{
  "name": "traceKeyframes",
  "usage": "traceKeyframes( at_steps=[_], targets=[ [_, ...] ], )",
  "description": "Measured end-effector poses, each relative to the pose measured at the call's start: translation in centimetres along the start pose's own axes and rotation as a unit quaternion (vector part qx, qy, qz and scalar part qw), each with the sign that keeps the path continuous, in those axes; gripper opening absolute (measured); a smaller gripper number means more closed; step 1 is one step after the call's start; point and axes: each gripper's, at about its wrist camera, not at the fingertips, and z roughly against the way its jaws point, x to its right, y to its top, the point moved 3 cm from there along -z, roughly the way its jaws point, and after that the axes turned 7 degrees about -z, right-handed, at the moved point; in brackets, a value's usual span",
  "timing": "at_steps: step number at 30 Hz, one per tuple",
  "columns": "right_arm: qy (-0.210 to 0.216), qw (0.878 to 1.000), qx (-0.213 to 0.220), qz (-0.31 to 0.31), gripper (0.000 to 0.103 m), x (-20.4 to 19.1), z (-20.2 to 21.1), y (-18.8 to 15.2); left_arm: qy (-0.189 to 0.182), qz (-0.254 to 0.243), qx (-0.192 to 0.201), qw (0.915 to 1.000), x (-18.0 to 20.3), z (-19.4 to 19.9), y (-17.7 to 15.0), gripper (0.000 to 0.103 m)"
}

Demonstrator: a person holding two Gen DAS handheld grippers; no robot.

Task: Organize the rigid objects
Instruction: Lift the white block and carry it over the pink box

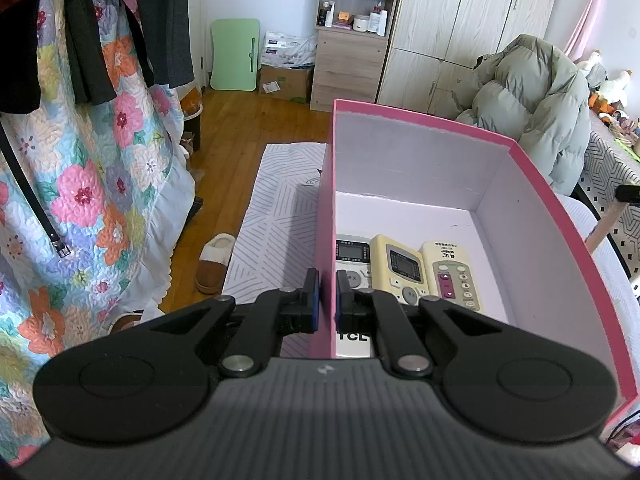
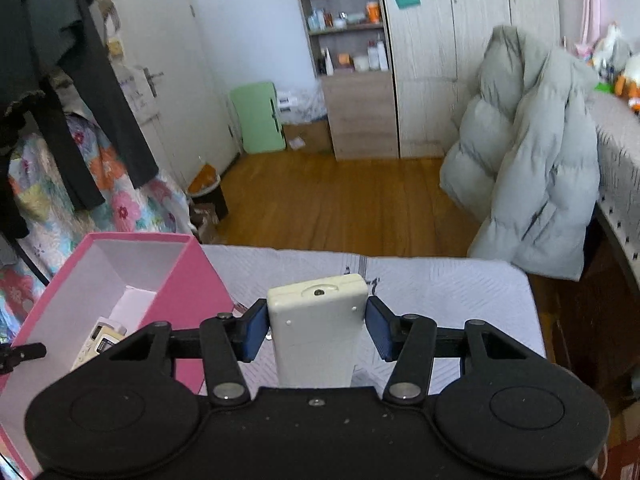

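Observation:
A pink box (image 1: 536, 200) with a white inside stands on the cloth-covered table. Three remotes lie side by side on its floor: a white one (image 1: 352, 254), a cream one (image 1: 400, 266) and a beige one (image 1: 454, 276). My left gripper (image 1: 328, 284) is shut on the box's left wall, one pad outside and one inside. In the right wrist view my right gripper (image 2: 316, 314) is shut on a white remote (image 2: 316, 332), back side up, lifted over the table to the right of the pink box (image 2: 192, 280).
The table's white patterned cloth (image 2: 440, 292) stretches right of the box. A grey puffy coat (image 2: 532, 168) hangs at the right. A floral quilt (image 1: 80, 200) and dark clothes hang at the left. A slipper (image 1: 214, 264) lies on the wooden floor.

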Motion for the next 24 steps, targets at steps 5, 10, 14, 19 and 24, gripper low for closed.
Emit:
traceKeyframes(
  at_steps=[5, 10, 14, 19, 24],
  targets=[
    [-0.002, 0.999, 0.030, 0.034, 0.058, -1.2, 2.1, 0.3, -0.001, 0.000, -0.001, 1.0000, 0.1, -0.1, -0.1, 0.006],
    [0.043, 0.996, 0.056, 0.056, 0.058, -3.5, 3.8, 0.8, -0.003, -0.004, -0.001, 1.0000, 0.3, -0.1, -0.3, 0.006],
    [0.076, 0.991, 0.081, 0.074, 0.058, -6.3, 5.9, 1.9, -0.006, -0.002, -0.002, 1.0000, 0.3, -0.1, -0.3, 0.007],
    [0.129, 0.980, 0.101, 0.110, 0.058, -10.8, 8.1, 3.1, -0.015, 0.002, -0.003, 0.9999, -0.1, -0.2, -0.1, 0.008],
    [0.189, 0.974, 0.041, 0.115, 0.058, -14.7, 5.8, 2.7, -0.018, 0.003, -0.002, 0.9998, -0.1, -0.2, -0.2, 0.008]
  ],
)
